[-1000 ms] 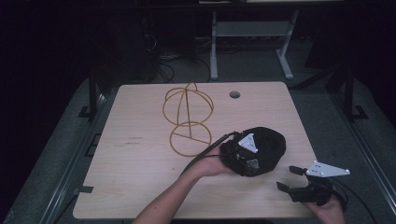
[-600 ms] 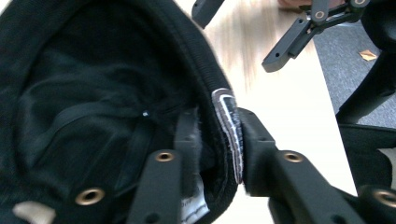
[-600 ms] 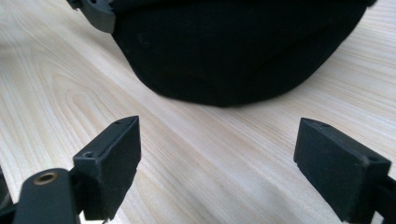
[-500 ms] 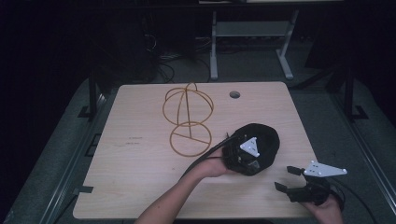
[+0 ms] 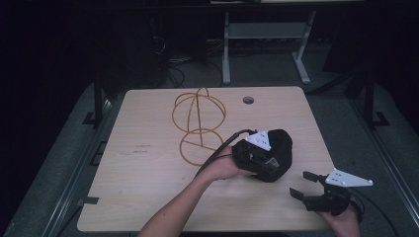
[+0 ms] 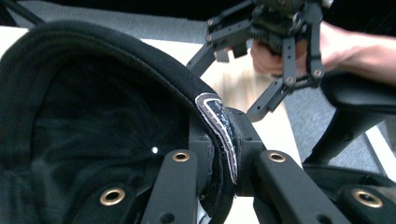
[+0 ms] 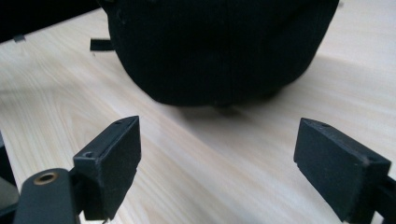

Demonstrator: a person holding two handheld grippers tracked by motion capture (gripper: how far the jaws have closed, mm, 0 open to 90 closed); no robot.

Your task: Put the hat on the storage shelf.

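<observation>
Black fabric — a cap (image 5: 276,153) right of centre on the wooden table (image 5: 148,168) — is pinched at its rim by the left gripper (image 6: 219,154). Lower right, the right gripper (image 5: 302,185) hangs wide open, empty; next it likely grips the cap's far side.

Left gripper (image 5: 271,157), its forearm angled over the worktop's near edge, has jaws clamped; right gripper (image 5: 302,184) at the near right corner gapes wide.

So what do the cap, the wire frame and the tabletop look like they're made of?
Cap: black fabric, matte, with fine ribbing and a stitched rim. Wire frame: thin tan hoops, maybe rattan or coated wire; can't tell. Tabletop: pale wood grain, smooth, likely laminate.
</observation>
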